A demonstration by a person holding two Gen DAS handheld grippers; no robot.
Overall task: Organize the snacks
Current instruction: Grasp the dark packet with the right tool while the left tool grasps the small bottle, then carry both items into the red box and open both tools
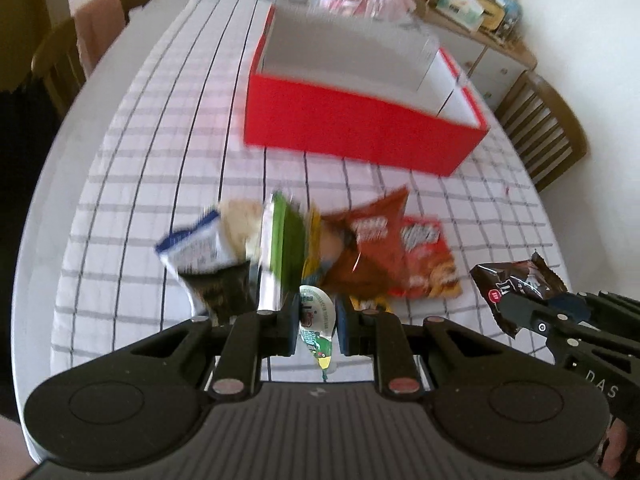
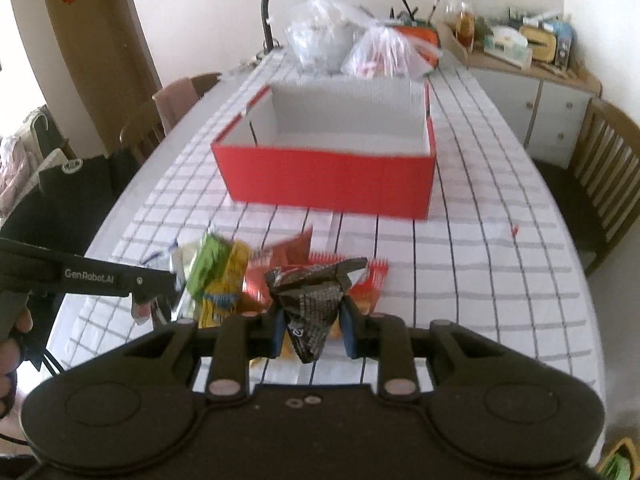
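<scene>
1. Two snacks were in your grip: the left gripper (image 1: 316, 322) pinched a small white-and-green sachet (image 1: 316, 326), and the right gripper (image 2: 312, 330) pinched a crumpled dark brown chocolate packet (image 2: 312, 304).
2. You held both clear above the near heap of snack packets (image 1: 304, 248), probably to carry them over it.
3. Far beyond stood the open red cardboard box (image 2: 328, 176), likely their destination.

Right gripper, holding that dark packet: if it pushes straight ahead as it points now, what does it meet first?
Probably the snack pile on the tablecloth, ahead of the right gripper and its dark packet; depth is unclear.
</scene>
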